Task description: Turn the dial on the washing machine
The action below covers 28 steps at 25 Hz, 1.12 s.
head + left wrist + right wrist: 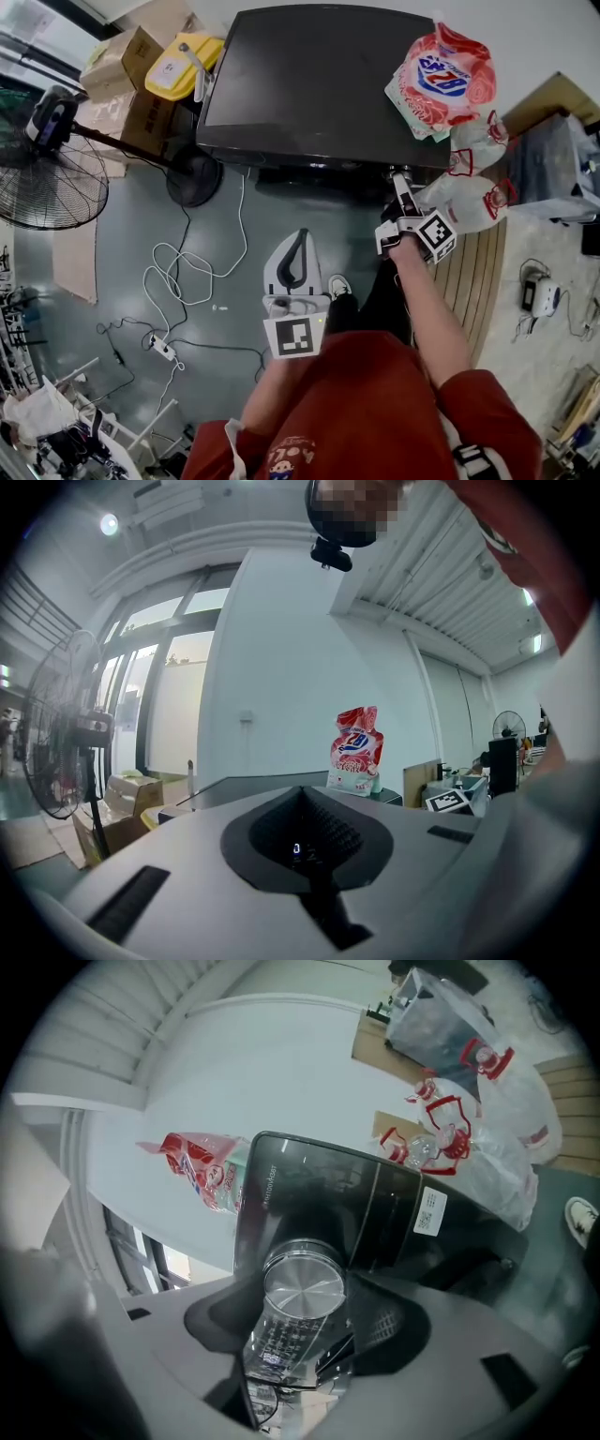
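The black washing machine (309, 84) stands in front of me, seen from above in the head view. Its round silver dial (304, 1283) on the front panel (319, 1204) fills the space between the jaws of my right gripper (305, 1314), which is shut on it, rolled to one side. In the head view the right gripper (400, 186) reaches under the machine's front edge and the dial is hidden. My left gripper (292, 258) hangs lower over the floor, away from the machine, its jaws (309, 841) shut on nothing.
A red and white detergent bag (441, 80) lies on the machine's lid. White plastic bags (473, 178) sit to the right of the gripper. A standing fan (47, 178), cardboard boxes (122, 61), a yellow container (183, 64) and floor cables (178, 272) are to the left.
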Each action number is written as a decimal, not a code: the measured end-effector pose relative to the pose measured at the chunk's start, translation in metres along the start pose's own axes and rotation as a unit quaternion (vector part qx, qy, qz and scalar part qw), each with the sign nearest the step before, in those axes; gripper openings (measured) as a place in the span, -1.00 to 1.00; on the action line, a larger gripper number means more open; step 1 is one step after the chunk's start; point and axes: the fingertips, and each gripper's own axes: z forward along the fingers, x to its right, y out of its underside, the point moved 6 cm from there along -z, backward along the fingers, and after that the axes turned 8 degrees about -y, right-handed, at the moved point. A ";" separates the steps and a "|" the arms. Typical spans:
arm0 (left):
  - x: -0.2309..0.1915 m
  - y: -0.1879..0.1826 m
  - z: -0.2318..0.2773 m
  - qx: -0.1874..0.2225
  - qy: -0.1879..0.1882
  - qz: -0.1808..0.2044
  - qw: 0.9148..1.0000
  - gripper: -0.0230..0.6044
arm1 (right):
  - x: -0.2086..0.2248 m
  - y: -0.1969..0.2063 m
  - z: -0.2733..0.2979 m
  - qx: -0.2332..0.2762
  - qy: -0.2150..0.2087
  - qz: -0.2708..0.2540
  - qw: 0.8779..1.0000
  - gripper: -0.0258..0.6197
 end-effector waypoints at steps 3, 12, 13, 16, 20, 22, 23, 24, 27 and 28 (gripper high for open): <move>0.000 0.001 0.001 0.001 0.001 0.000 1.000 -0.90 | 0.000 0.000 0.001 -0.001 -0.004 -0.001 1.000 -0.06; -0.001 0.000 0.001 0.001 0.001 0.001 1.000 -0.90 | 0.000 0.001 0.000 -0.001 -0.012 0.005 1.000 -0.09; -0.001 0.000 0.001 0.001 0.001 0.001 1.000 -0.90 | -0.001 0.002 -0.001 -0.003 -0.013 0.008 1.000 -0.07; -0.001 0.000 0.001 0.003 0.000 -0.001 1.000 -0.90 | 0.000 0.003 -0.005 -0.006 -0.009 0.014 1.000 -0.01; -0.001 -0.001 -0.002 0.005 0.000 -0.003 1.000 -0.90 | 0.004 0.007 -0.015 -0.015 0.002 0.015 1.000 0.00; -0.001 0.000 -0.003 0.005 0.002 -0.001 1.000 -0.90 | 0.006 0.010 -0.022 -0.023 0.011 0.014 1.000 0.00; -0.001 0.000 -0.004 0.006 0.003 0.000 1.000 -0.90 | 0.007 0.012 -0.027 -0.027 0.015 0.013 0.999 0.00; 0.000 0.000 -0.006 0.005 0.005 0.001 1.000 -0.90 | 0.008 0.015 -0.033 -0.033 0.020 0.010 0.999 0.00; -0.002 0.001 -0.011 0.003 0.007 -0.001 1.000 -0.90 | 0.008 0.024 -0.052 -0.056 0.030 -0.002 0.998 0.00; -0.003 0.001 -0.012 0.002 0.006 -0.004 1.000 -0.90 | 0.007 0.027 -0.058 -0.066 0.031 -0.005 0.997 -0.01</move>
